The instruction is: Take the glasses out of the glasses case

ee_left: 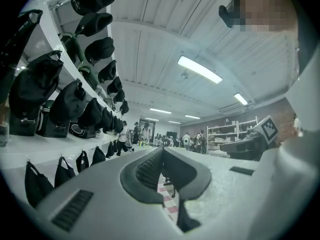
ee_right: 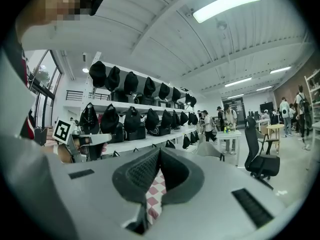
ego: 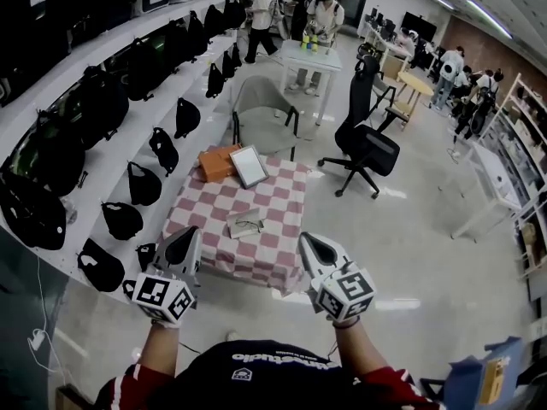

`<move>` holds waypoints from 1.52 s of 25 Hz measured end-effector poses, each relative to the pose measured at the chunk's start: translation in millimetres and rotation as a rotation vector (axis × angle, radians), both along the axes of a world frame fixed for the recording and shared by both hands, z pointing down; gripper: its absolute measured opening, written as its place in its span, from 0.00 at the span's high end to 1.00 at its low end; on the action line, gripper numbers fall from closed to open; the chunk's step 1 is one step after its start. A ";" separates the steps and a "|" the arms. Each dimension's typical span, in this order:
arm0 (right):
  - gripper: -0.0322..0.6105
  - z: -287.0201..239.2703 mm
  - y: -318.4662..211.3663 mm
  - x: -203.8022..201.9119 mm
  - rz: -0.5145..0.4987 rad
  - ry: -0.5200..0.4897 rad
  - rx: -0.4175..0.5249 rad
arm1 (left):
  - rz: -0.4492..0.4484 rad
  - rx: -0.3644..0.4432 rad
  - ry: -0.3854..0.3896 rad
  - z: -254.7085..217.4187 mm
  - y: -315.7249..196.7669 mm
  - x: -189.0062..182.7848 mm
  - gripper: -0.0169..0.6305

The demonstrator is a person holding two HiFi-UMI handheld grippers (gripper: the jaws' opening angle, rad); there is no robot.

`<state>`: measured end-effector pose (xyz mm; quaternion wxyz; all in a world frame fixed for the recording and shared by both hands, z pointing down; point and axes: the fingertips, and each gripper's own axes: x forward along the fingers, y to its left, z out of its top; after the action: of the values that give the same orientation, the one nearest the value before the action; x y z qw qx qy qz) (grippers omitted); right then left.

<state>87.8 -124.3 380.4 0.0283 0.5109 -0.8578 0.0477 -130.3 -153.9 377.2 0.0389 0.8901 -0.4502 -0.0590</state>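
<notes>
- Holding two grippers low in the frame, a person faces a bench (ego: 286, 196) covered in a red-and-white checked cloth. The left gripper (ego: 186, 248) is at lower left and the right gripper (ego: 316, 250) at lower right. Each has its jaws pressed together on nothing.
- The grey glasses case (ego: 246, 223) lies near the bench's front edge, mid-frame, with the glasses (ego: 250, 225) on it, apart from both grippers.
- An orange box (ego: 218, 162) and a white-framed panel (ego: 249, 166) sit at the bench's far end, touching.
- A grey chair (ego: 261, 109) stands behind the bench, and a black office chair (ego: 366, 139) is right of it.
- Shelves (ego: 115, 156) of black bags fill the left side.
</notes>
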 end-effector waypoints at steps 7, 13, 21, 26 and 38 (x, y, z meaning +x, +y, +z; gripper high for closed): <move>0.96 4.8 -31.3 -18.3 0.023 0.005 -0.009 | 0.021 -0.002 0.004 3.6 -30.1 -20.0 0.97; 0.96 8.0 -44.1 -35.3 0.034 0.025 -0.020 | 0.038 -0.001 0.014 9.5 -48.0 -34.5 0.97; 0.96 14.4 -52.2 -47.2 0.034 0.051 -0.042 | 0.049 -0.033 0.072 19.5 -58.3 -45.7 0.97; 0.96 16.6 -58.1 -48.9 0.027 0.056 -0.041 | 0.043 -0.037 0.071 23.5 -57.4 -45.5 0.97; 0.96 22.6 -85.5 -46.7 -0.035 0.056 -0.020 | 0.007 -0.035 0.055 30.7 -69.6 -32.4 0.97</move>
<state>41.1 -209.8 403.0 0.0583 0.4968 -0.8649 0.0416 -162.7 -223.6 407.9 0.0673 0.8888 -0.4470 -0.0753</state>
